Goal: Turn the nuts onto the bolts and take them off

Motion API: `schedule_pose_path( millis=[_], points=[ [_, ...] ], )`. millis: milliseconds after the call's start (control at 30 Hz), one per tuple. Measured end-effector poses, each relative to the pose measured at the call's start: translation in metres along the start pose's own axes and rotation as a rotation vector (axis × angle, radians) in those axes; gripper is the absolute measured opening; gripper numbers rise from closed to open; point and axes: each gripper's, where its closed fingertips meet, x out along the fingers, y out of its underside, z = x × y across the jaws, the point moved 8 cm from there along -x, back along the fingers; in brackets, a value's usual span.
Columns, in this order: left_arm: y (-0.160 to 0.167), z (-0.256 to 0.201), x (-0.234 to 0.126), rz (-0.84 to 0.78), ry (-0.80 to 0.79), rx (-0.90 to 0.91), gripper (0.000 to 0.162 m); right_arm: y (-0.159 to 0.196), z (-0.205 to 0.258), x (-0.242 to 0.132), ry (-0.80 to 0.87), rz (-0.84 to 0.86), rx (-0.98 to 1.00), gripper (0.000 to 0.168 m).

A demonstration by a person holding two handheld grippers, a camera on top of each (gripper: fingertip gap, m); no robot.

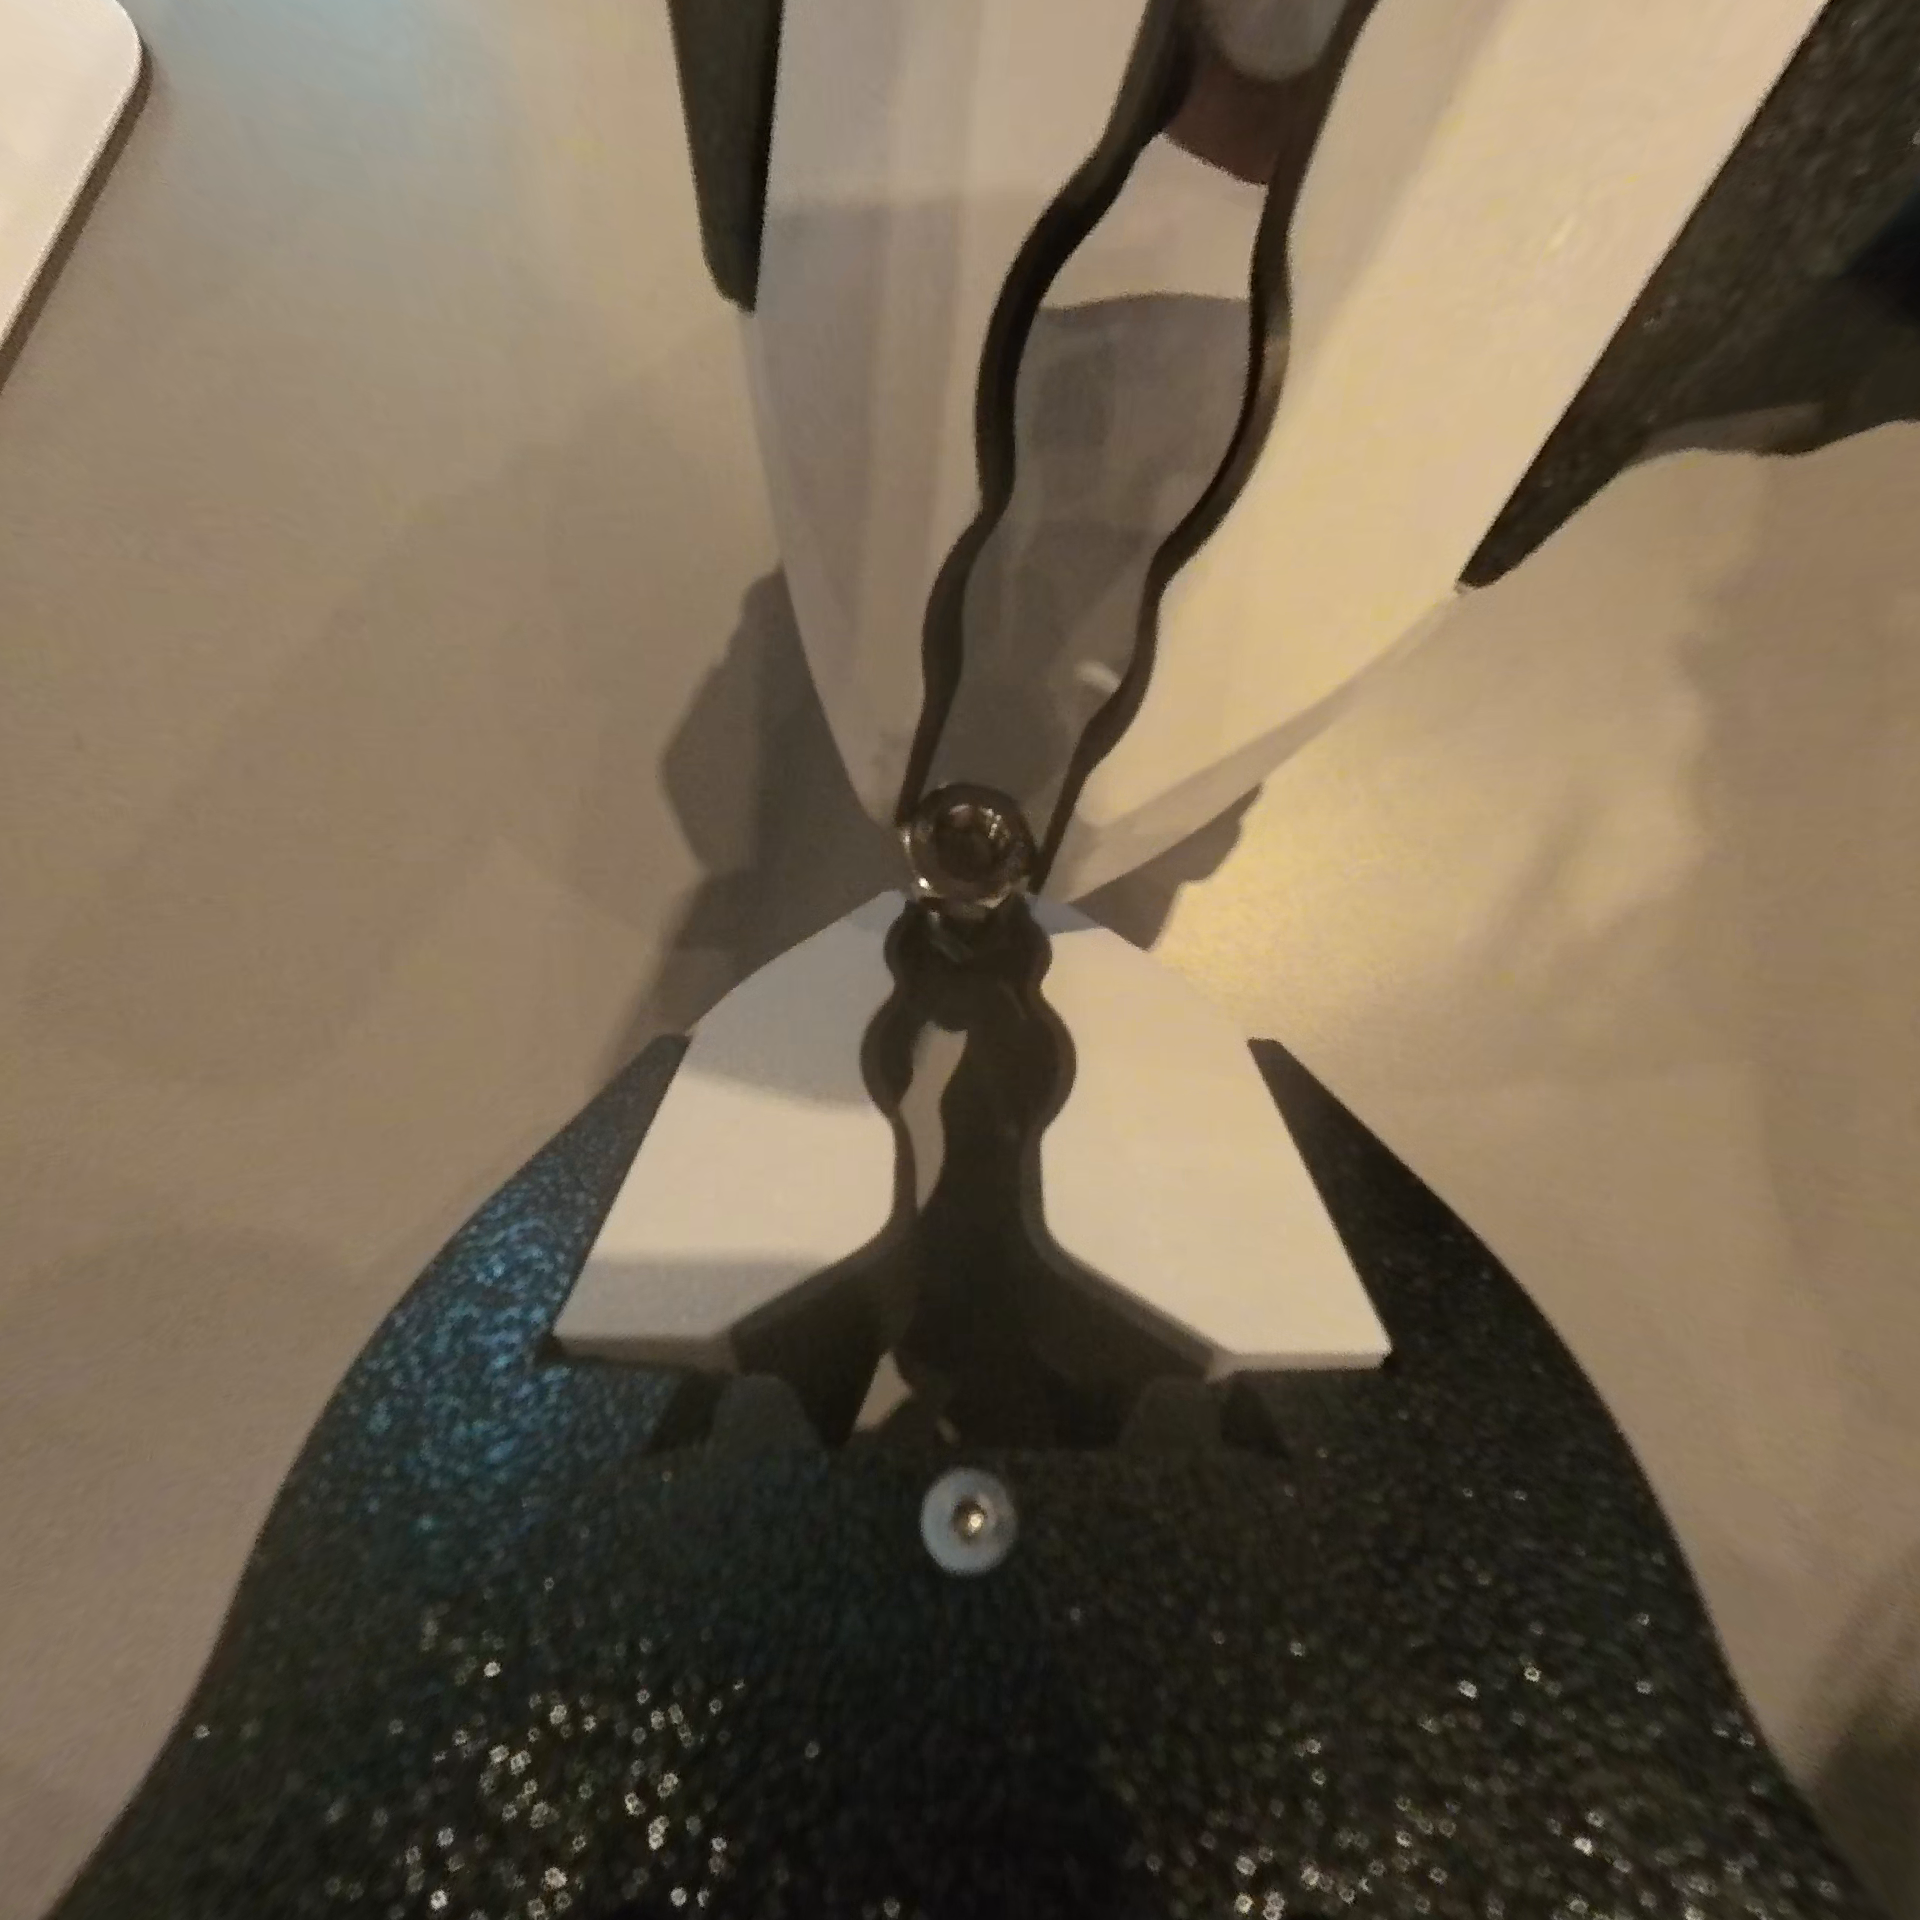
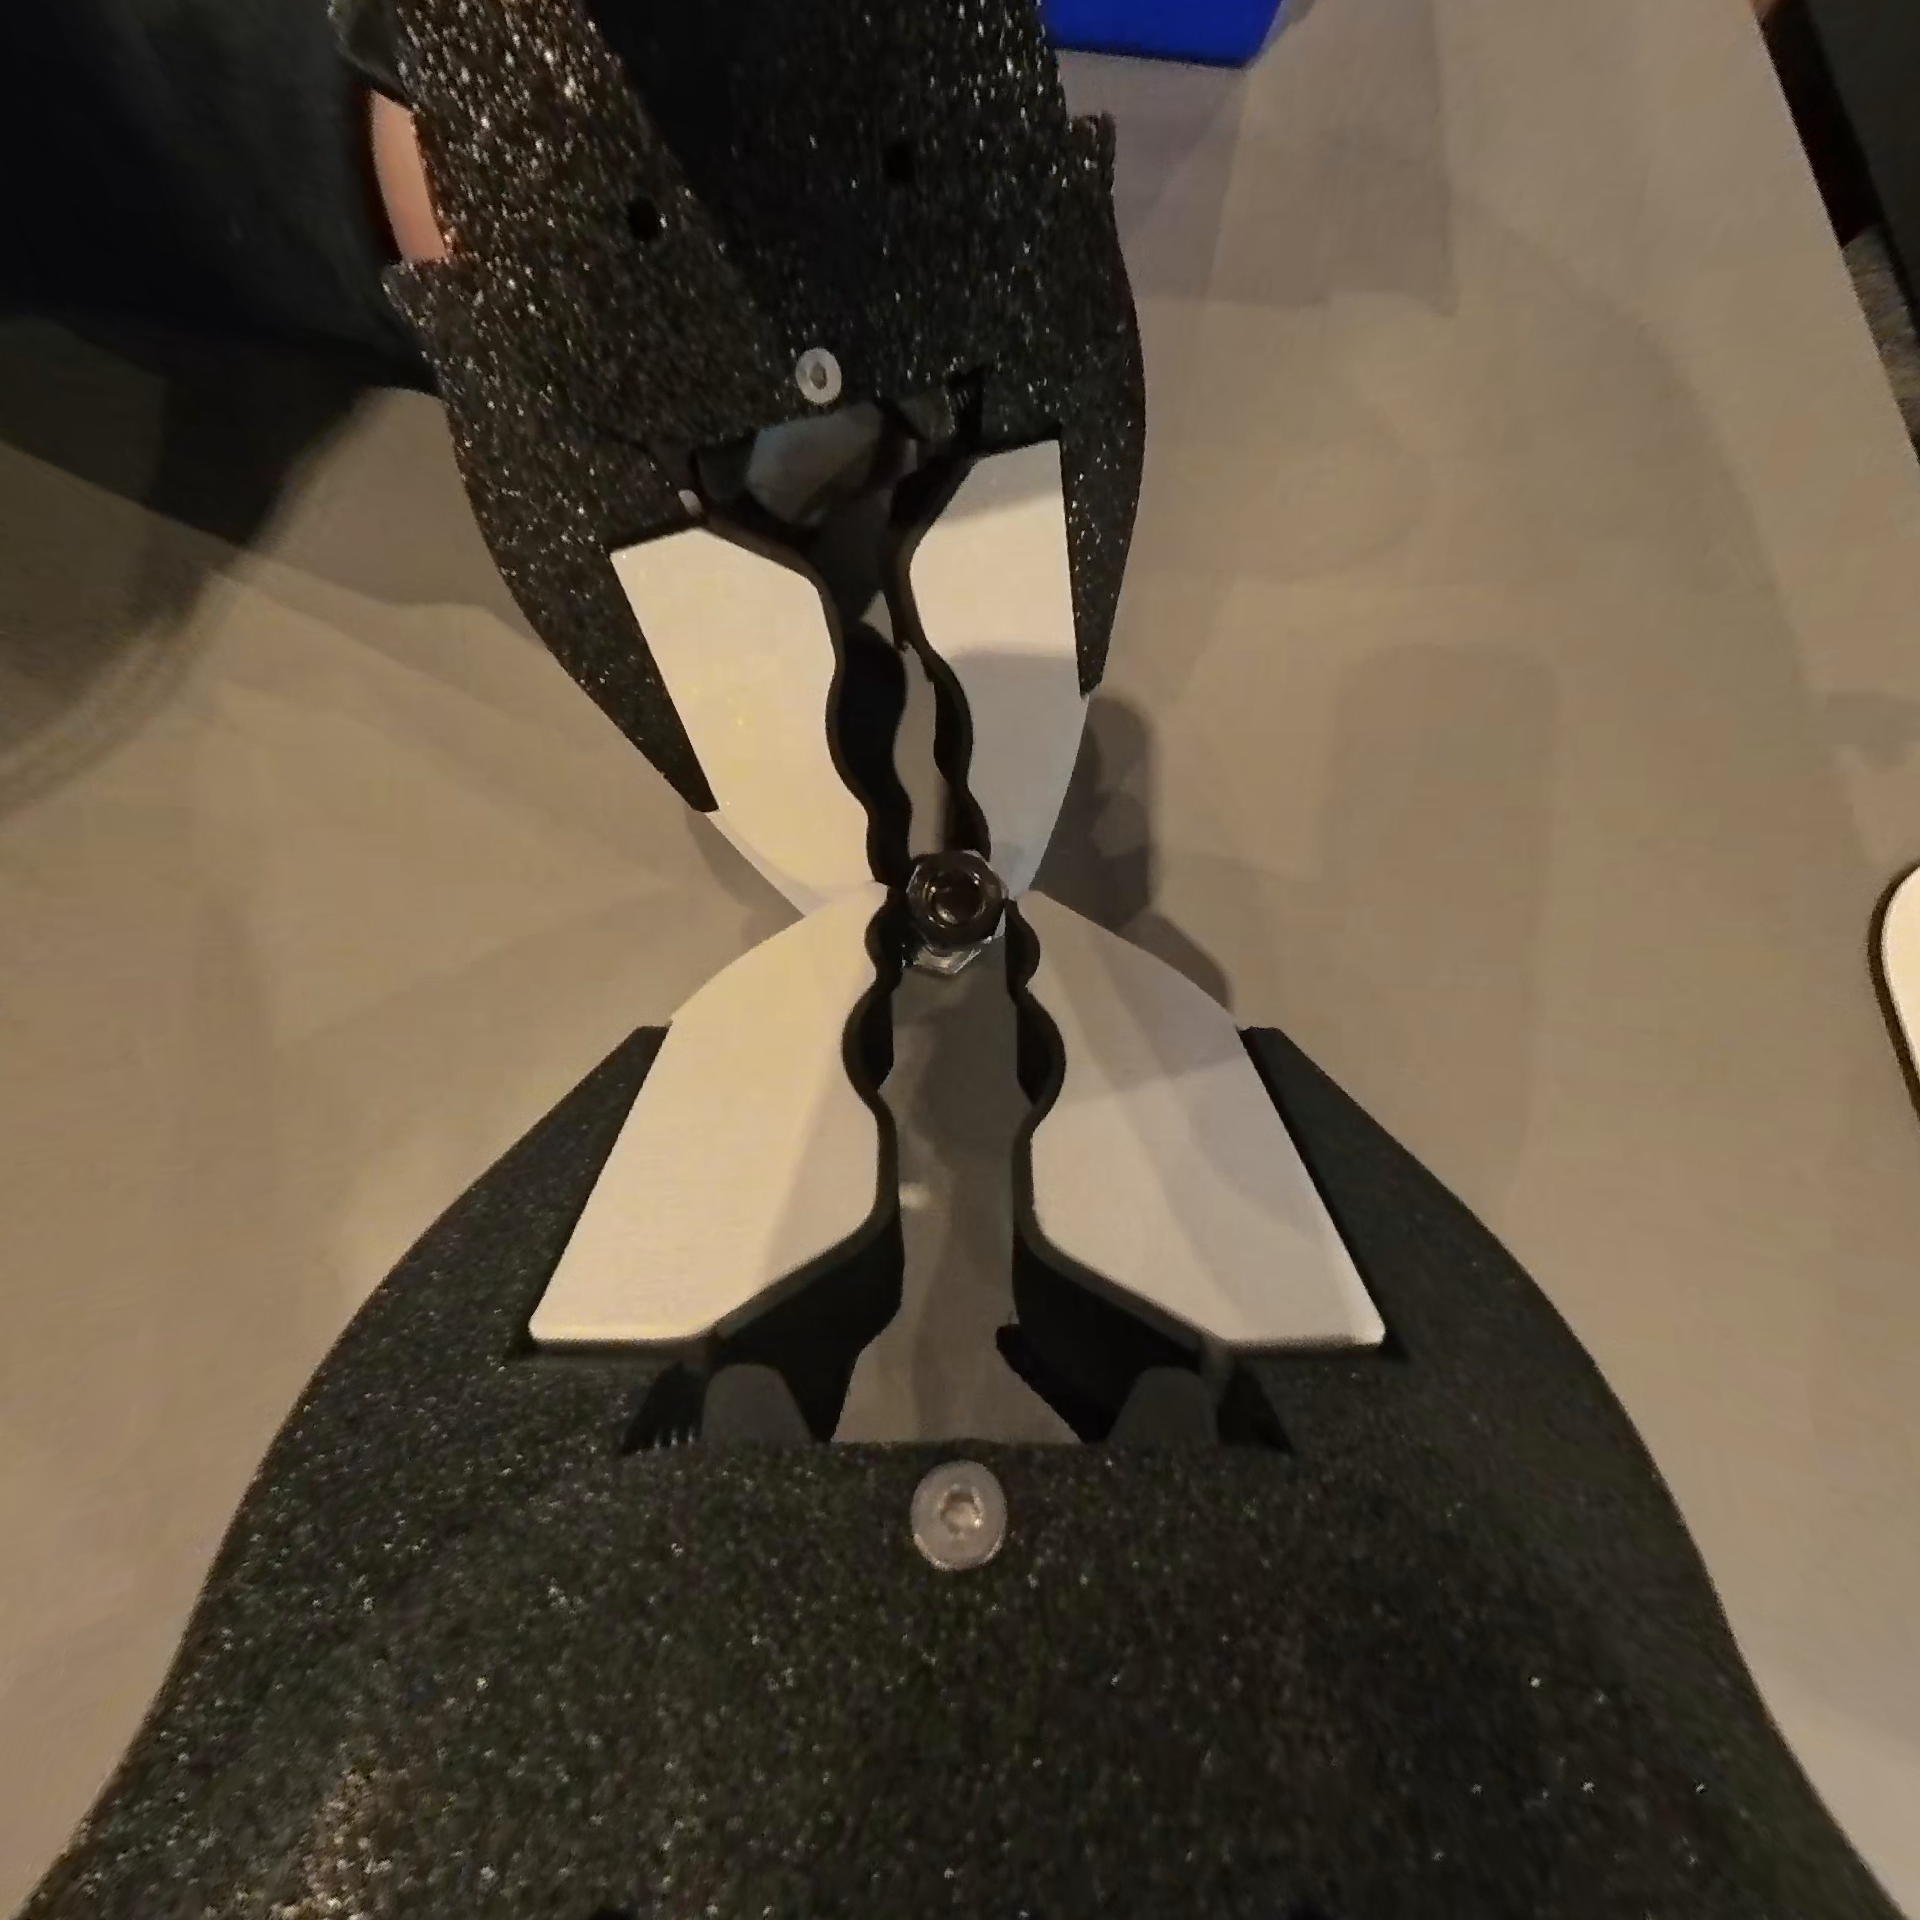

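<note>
My two grippers meet tip to tip above the table, with a small bolt and nut between them. My left gripper [image 1: 961, 925] is shut on the dark bolt [image 1: 951, 914]; its round socket head shows in the right wrist view [image 2: 951, 894]. My right gripper [image 2: 948, 951] is shut on the silver hex nut [image 2: 940, 962], which sits on the bolt. In the left wrist view the nut [image 1: 966, 831] shows as a shiny ring between the right gripper's tips [image 1: 968, 836]. The left gripper comes down from the top of the right wrist view [image 2: 951, 881]. The thread between nut and head is mostly hidden.
The grey-beige table [image 1: 312, 727] lies below both grippers. A white tray with a rounded corner is at the left wrist view's top left [image 1: 52, 156] and the right wrist view's right edge [image 2: 1901, 997]. A blue box [image 2: 1164, 31] stands at the far edge. Both grippers' tips are close together, under 4 cm apart.
</note>
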Motion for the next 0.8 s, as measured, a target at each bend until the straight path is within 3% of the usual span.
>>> schedule_pose_path(
  millis=[800],
  points=[
    [0.0000,0.0005,0.0005,0.000,-0.001,-0.001,0.016,-0.0017,0.0013,-0.0003,0.014,0.027,-0.008,0.019]
  ],
)
